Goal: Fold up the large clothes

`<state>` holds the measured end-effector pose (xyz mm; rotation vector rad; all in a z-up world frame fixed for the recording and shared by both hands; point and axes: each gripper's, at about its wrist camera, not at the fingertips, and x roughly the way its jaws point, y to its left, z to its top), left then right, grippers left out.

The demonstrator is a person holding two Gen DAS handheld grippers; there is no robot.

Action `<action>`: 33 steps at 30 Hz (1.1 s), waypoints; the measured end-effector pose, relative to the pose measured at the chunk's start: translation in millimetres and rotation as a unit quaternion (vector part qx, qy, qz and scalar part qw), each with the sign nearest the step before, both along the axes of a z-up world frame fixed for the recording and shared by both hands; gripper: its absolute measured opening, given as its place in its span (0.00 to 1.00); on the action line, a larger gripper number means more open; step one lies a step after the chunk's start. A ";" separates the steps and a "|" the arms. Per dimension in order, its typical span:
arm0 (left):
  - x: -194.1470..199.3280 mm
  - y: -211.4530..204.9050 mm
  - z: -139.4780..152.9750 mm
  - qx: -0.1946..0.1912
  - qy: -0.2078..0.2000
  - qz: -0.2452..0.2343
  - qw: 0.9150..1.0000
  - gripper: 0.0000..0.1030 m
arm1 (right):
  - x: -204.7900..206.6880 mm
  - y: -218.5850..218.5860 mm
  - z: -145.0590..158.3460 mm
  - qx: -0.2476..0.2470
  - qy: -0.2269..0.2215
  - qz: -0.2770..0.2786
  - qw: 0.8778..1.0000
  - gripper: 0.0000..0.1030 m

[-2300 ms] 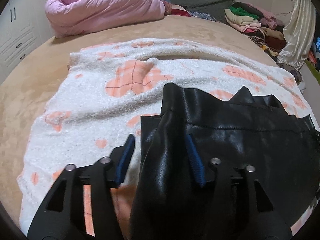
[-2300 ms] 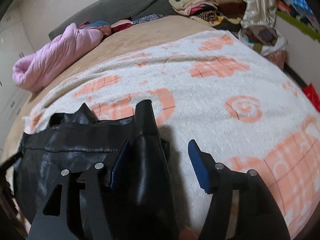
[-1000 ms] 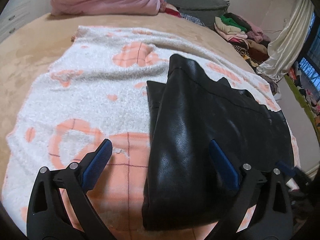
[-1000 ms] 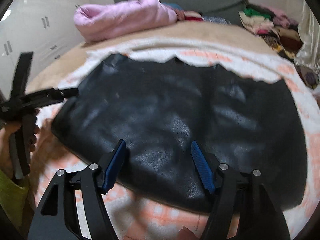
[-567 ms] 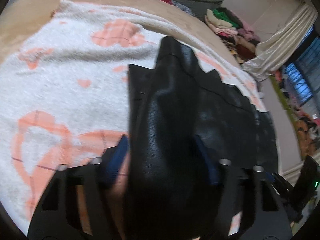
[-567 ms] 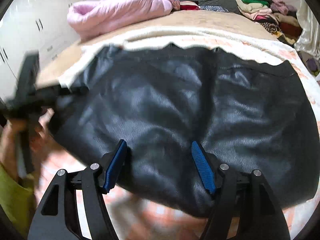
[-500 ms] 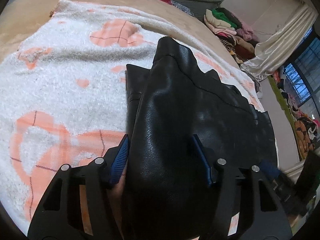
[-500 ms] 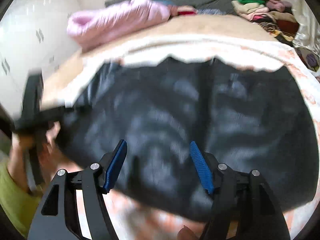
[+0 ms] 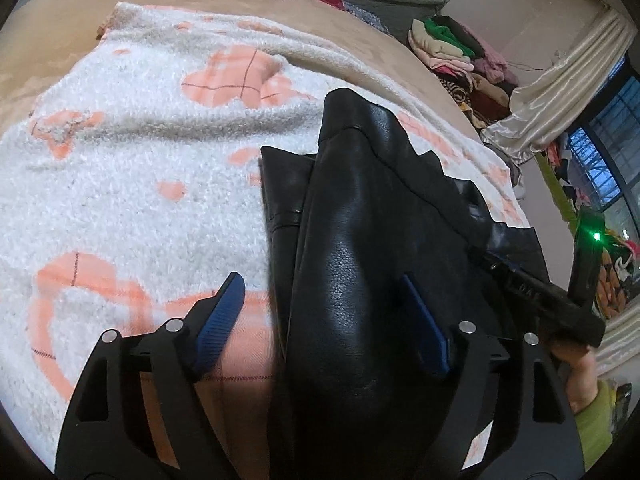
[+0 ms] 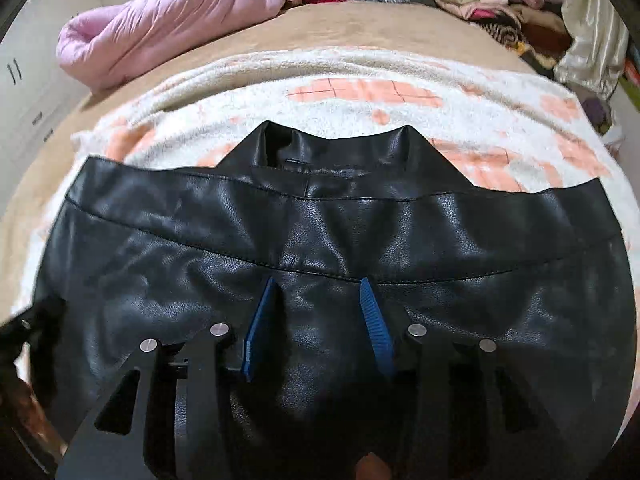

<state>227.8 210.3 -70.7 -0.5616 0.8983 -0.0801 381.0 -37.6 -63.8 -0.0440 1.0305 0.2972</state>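
The black leather-look jacket lies spread across the fluffy white blanket with peach patterns, collar end pointing toward the rolled pink quilt at the head of the tan bed. The left gripper stands spread, a folded sleeve or side edge of the jacket rising between its blue pads without being pressed, so nothing is pinched on that side. The right gripper sits over the middle of the jacket's back, on the side away from the quilt, its fingers partly drawn together with a ridge of material between them; whether it truly bites the fabric I cannot tell. This material looks thick, fairly heavy and smooth-surfaced, so it will likely hold broad creases, resist sharp folds and slide out of a shallow nip. A seam, hem or doubled edge seems the safer hold, taken deep between the pads, with both sides lifted evenly so the weight does not drag the fold crooked
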 end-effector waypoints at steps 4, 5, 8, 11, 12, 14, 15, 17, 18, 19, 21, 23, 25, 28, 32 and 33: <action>2.9 3.2 -3.8 -0.015 0.006 -0.001 1.000 0.71 | -8.3 -8.3 12.6 0.029 -0.013 0.007 0.999 0.40; 2.5 4.5 -3.9 -0.021 0.005 0.001 1.000 0.71 | -18.0 -10.5 22.5 0.041 -0.026 0.017 0.999 0.40; 2.7 6.3 -4.0 -0.027 0.005 0.000 1.000 0.71 | -62.5 -10.1 46.6 0.049 -0.070 0.052 0.995 0.40; 3.8 8.9 -4.4 -0.030 0.006 0.002 1.000 0.71 | -96.0 -11.2 47.3 0.062 -0.065 0.067 0.994 0.40; 4.6 8.6 -3.7 -0.029 0.006 0.002 1.000 0.71 | -104.9 -11.2 42.6 0.057 -0.059 0.067 0.994 0.40; 4.9 9.1 -3.6 -0.029 0.009 0.001 1.000 0.71 | -116.3 -10.1 24.3 0.046 -0.034 0.061 0.996 0.41; 6.0 9.1 -3.9 -0.031 0.009 -0.001 0.999 0.71 | -118.2 -8.1 17.8 0.042 -0.031 0.061 0.997 0.41; 8.0 9.6 -4.1 -0.032 0.012 -0.001 0.999 0.71 | -123.7 1.1 9.0 0.009 -0.047 0.076 0.996 0.41; 7.4 10.1 -3.9 -0.033 0.013 -0.001 0.999 0.71 | -126.4 2.8 14.1 0.004 -0.055 0.078 0.995 0.43; 7.2 10.6 -3.1 -0.034 0.012 -0.002 0.999 0.71 | -131.1 4.3 20.3 0.012 -0.060 0.084 0.995 0.54; 7.9 11.7 -2.7 -0.034 0.010 -0.004 0.999 0.71 | -146.2 11.1 39.6 0.057 -0.084 0.129 0.987 0.73; 9.0 12.6 -1.6 -0.029 0.010 -0.004 1.000 0.71 | -164.9 30.0 52.1 0.051 -0.116 0.185 0.975 0.76; 9.5 13.1 -1.1 -0.028 0.011 -0.003 1.000 0.72 | -185.4 58.4 54.5 0.010 -0.152 0.245 0.957 0.80; 9.0 11.8 1.4 -0.018 0.013 -0.004 1.000 0.74 | -208.2 97.9 37.6 -0.067 -0.178 0.313 0.930 0.81; 8.7 12.0 0.3 -0.020 0.015 -0.003 1.000 0.74 | -219.9 135.7 13.2 -0.162 -0.222 0.337 0.900 0.81; 9.0 12.2 -0.7 -0.022 0.016 -0.003 1.000 0.74 | -219.6 141.4 8.7 -0.178 -0.234 0.334 0.896 0.81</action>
